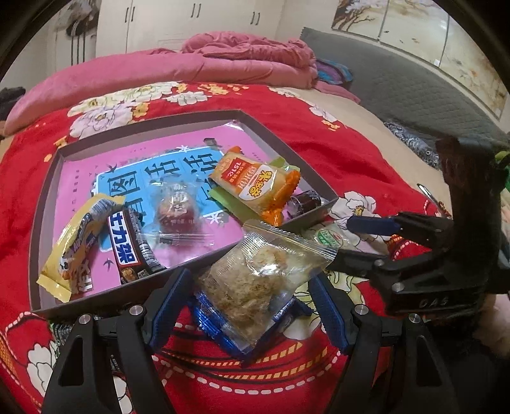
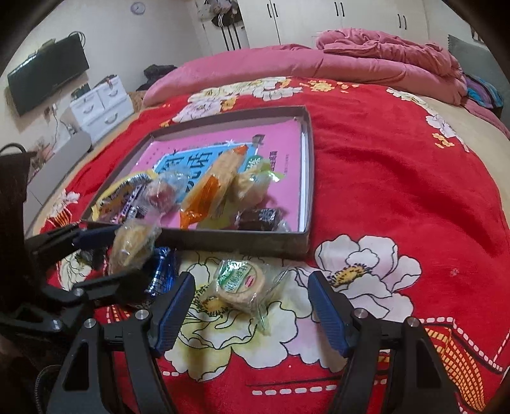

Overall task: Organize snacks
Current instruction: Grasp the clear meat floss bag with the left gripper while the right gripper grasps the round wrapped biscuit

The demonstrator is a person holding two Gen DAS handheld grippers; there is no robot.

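Left tongs (image 1: 248, 305) are standing wide open, straddling the clear floss-cake packet (image 1: 264, 277), not clamping it yet. Its long axis is running away toward the box (image 1: 178, 264) near wall, just ahead. Right tongs (image 2: 251, 312) are also gaping, empty, with the round green-label cake (image 2: 239, 283) lying between the pads on the bed blanket (image 2: 398, 191). I'm judging a short lift over the wall; open room mid-box.

White wardrobes (image 2: 318, 22) behind the bed (image 2: 398, 165) (television (image 2: 47, 73) wall-mounted).
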